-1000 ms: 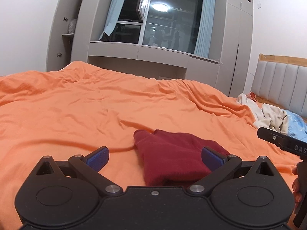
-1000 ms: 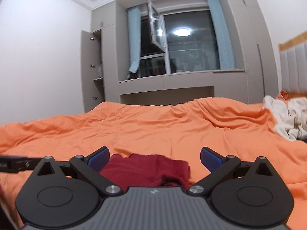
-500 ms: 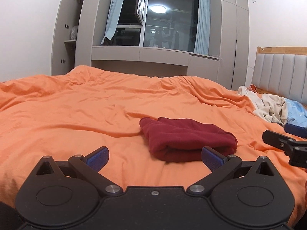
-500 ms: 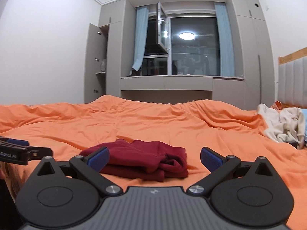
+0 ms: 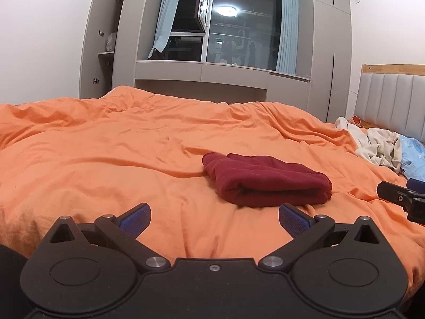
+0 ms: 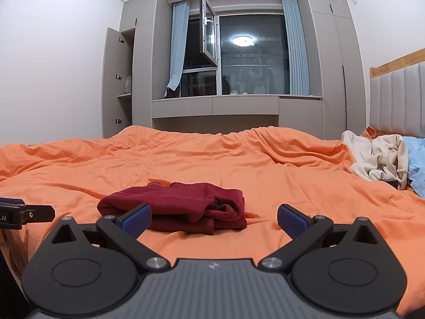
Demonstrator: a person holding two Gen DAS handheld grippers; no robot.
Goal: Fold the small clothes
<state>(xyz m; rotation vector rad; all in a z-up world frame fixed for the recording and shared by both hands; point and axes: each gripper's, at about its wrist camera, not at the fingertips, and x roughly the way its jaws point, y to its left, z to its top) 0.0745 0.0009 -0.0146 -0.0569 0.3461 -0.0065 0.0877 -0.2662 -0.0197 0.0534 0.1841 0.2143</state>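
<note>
A dark red garment [image 5: 265,180] lies folded into a compact bundle on the orange bed cover [image 5: 106,154]. My left gripper [image 5: 214,219] is open with nothing between its blue pads, and the bundle lies just beyond its right pad. In the right wrist view the same red bundle [image 6: 175,206] sits ahead and left of centre. My right gripper [image 6: 214,219] is open and empty, its left pad overlapping the bundle's near edge in the image. Neither gripper touches the cloth. The right gripper's finger [image 5: 398,195] shows at the left view's right edge.
A heap of cream clothes [image 5: 377,146] and a light blue item [image 5: 414,159] lie by the padded headboard [image 5: 393,106] at the right. Grey cabinets and a window [image 6: 239,61] stand beyond the bed. Wrinkled orange cover [image 6: 239,159] stretches around the bundle.
Both grippers have drawn back and up from the red bundle, which now lies farther ahead in both views. The bundle itself stays folded in place.
</note>
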